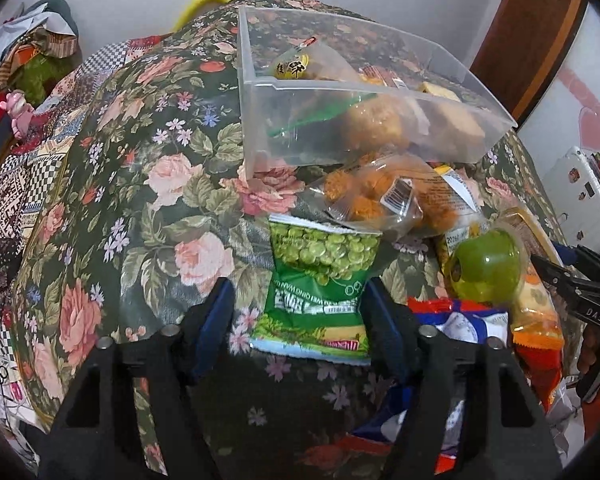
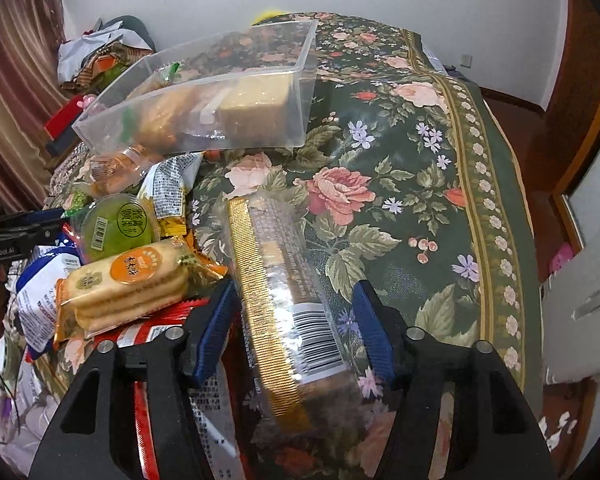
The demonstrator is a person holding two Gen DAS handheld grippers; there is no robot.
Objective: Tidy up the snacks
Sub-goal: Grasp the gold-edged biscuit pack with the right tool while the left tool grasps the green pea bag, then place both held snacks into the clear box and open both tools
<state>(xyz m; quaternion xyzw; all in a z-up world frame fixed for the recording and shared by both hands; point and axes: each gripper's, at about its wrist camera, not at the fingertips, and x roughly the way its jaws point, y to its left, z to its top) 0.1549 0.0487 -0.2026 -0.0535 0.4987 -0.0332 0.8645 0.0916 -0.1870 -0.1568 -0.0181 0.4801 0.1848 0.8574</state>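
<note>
Green foil pouch of green peas [image 1: 320,280] lying flat on the dark floral tablecloth [image 1: 140,184], framed between the spread blue-padded fingers [image 1: 214,324] of the left gripper [image 1: 300,320], neither pad touching it. Just beyond, clear bags of orange puffed snacks [image 1: 376,196], resting against the front wall of the clear plastic rectangular bin [image 1: 260,120], already loaded with several packets. To the right, a green round jelly cup [image 1: 488,268], atop a heap of wrappers, with an orange packet of pale rice crackers [image 2: 128,284] beside it.

Long clear packet of brown bars with a gold crimped edge and barcode [image 2: 284,308] stretched lengthwise between the parted blue pads [image 2: 372,332] of the right gripper [image 2: 292,328], gaps visible on both sides. Red and blue-white wrappers [image 2: 40,292] piled at left.
</note>
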